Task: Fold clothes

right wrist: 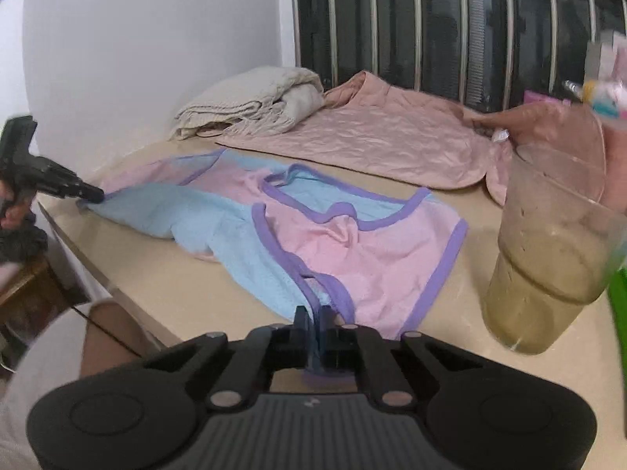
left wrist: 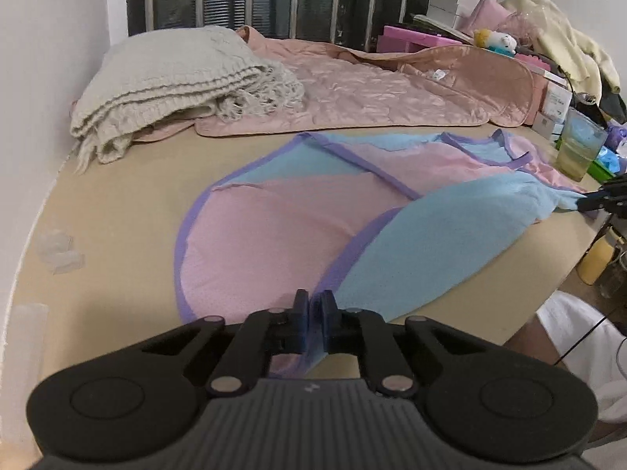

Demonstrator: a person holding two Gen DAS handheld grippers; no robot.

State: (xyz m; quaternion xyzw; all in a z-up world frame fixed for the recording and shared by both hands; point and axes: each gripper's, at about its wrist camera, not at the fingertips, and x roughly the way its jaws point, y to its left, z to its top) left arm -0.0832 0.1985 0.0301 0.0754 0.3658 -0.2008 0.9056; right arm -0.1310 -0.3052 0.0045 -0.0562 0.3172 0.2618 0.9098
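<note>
A pink and light-blue mesh vest with purple trim [left wrist: 274, 227] lies spread on the beige table [left wrist: 117, 211]. It also shows in the right wrist view [right wrist: 352, 250]. My left gripper [left wrist: 315, 305] is shut on its purple-trimmed hem corner at the near edge. My right gripper [right wrist: 315, 319] is shut on the vest's purple-trimmed edge at the other end. The right gripper appears in the left wrist view [left wrist: 588, 201], pinching the blue edge; the left gripper appears in the right wrist view [right wrist: 92, 195], also pinching blue cloth. The blue layer lies partly lifted over the pink.
A folded grey knit blanket [left wrist: 176, 82] and a pink satin garment [left wrist: 372, 94] lie at the back. A plastic cup of yellowish liquid [right wrist: 548, 258] stands close to the right of my right gripper. Boxes, a toy and clutter [left wrist: 493, 39] crowd the back right. Wall at left.
</note>
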